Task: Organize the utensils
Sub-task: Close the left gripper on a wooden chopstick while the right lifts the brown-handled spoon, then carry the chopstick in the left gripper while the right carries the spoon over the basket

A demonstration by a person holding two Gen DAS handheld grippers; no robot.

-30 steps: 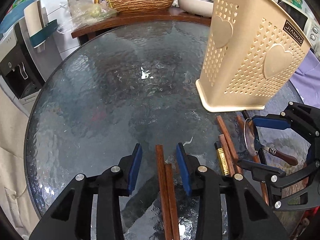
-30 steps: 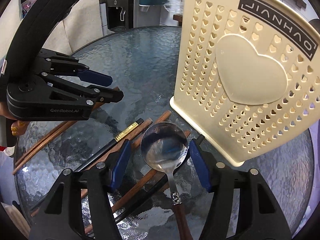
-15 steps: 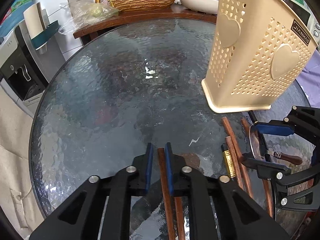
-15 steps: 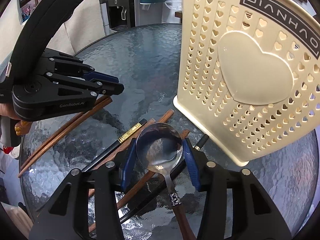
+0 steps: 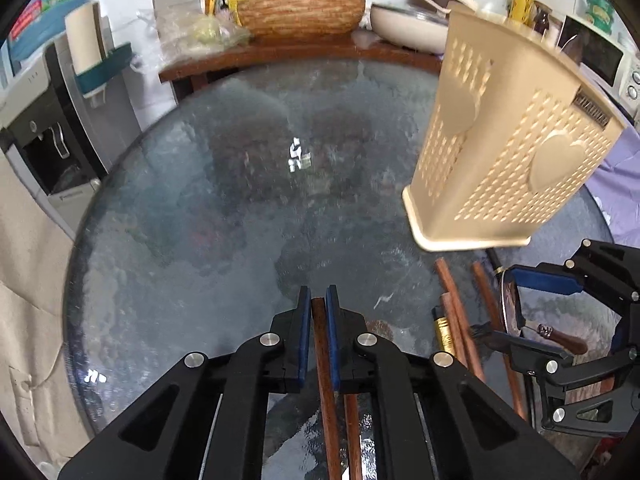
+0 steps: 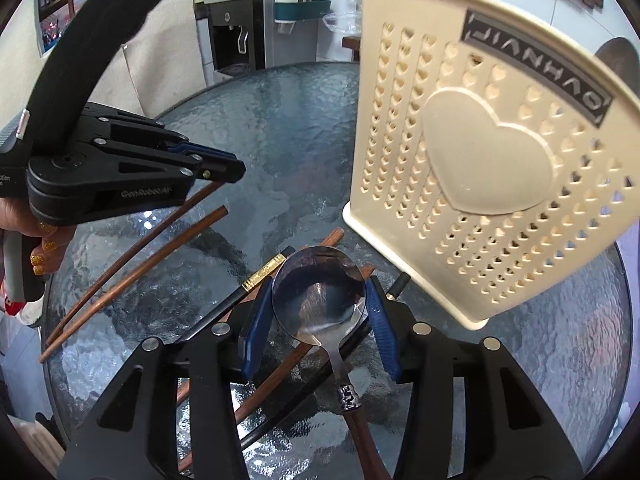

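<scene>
Left gripper [image 5: 318, 312]: pads pressed together on one brown chopstick [image 5: 325, 380], which ran back between the jaws; its mate [image 6: 132, 280] lay just beside it on the glass.
Right gripper [image 6: 319, 300]: blue pads clamped on either edge of the spoon [image 6: 318, 294] bowl; the wooden handle trailed back toward the camera.
Loose chopsticks [image 5: 456, 320]: brown sticks and a black one with a gold band [image 6: 264, 272], crossed in a heap under the spoon.
Utensil holder [image 6: 480, 160]: cream plastic, heart-perforated, labelled JIANHAO, upright near the heap.
Table [image 5: 200, 220]: round, textured dark glass, carrying all the above.
Background: water dispenser [image 5: 44, 120] and woven basket [image 5: 300, 14] beyond the table.
</scene>
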